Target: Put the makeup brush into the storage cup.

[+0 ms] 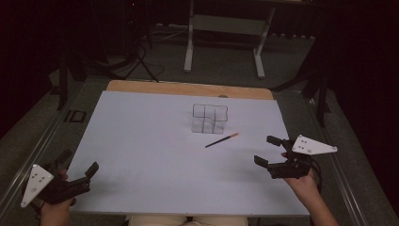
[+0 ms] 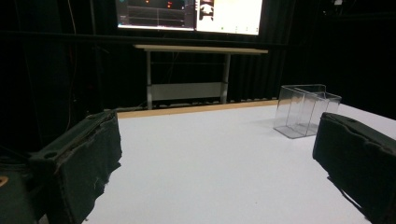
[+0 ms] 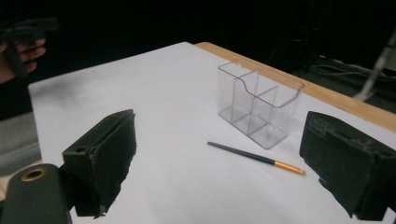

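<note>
Room: dark, with a lit screen [image 2: 189, 15] beyond the table.
Table [image 1: 155, 141]: white top, wooden far edge.
Clear box [image 1: 210, 118]: stood upright, right of centre.
Brush [image 1: 222, 140]: lay flat just in front of the box.
Left gripper [image 1: 78, 168]: near-left corner, jaws wide, empty.
Right gripper [image 1: 267, 151]: right edge, jaws wide, empty.

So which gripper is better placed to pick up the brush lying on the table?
Right, probably. The right gripper is open and near the brush, which lies beside the clear organizer. The left gripper sits at the table's far left corner.
</note>
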